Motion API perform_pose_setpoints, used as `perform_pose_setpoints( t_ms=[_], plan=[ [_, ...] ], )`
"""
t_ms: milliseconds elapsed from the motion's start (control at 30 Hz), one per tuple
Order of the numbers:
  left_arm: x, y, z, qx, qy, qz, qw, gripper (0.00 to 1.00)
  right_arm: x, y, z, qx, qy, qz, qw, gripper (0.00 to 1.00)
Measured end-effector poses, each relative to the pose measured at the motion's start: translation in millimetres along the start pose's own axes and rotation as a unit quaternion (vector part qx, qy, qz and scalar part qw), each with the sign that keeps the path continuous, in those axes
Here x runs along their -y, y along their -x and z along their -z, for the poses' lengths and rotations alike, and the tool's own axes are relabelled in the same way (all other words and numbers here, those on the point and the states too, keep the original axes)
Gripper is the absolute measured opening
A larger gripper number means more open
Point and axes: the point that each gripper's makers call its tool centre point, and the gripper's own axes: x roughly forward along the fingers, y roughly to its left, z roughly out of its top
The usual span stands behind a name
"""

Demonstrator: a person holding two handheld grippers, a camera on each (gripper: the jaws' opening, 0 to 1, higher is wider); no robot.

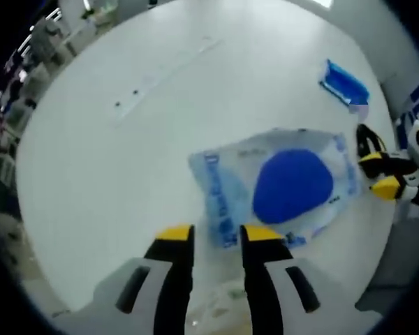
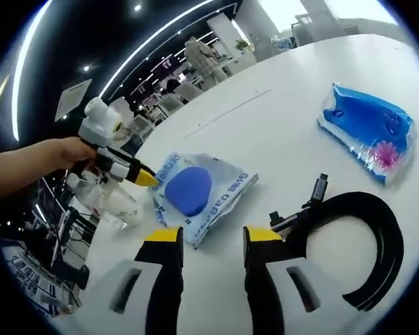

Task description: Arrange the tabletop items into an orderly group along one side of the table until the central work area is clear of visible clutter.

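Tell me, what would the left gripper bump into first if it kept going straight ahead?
Probably the clear packet with the blue round thing. It lies on the white table just ahead of the left gripper, though depth is hard to judge.

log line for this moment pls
left gripper: open, at clear bag edge | right gripper: open, near black cable | blue pack: apart

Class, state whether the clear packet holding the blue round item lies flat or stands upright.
Flat: the clear packet lies spread on the white table, broad face up.
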Motion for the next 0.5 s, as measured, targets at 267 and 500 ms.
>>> perform_pose_setpoints(
  t_ms=[267,500],
  plan=[
    [3.7,-6.3,2.9,-0.007,0.012,0.008,0.9999,0.13,-8.0,-11.2,2.7,-0.006,-0.012,-0.009,0.9999,0.22],
    [6.7,-9.4,5.0,-0.011,0.016,0.009,0.9998,0.06,-11.7,-17.6,8.8,-0.022,-0.018,-0.014,0.9995,0.06]
  ],
)
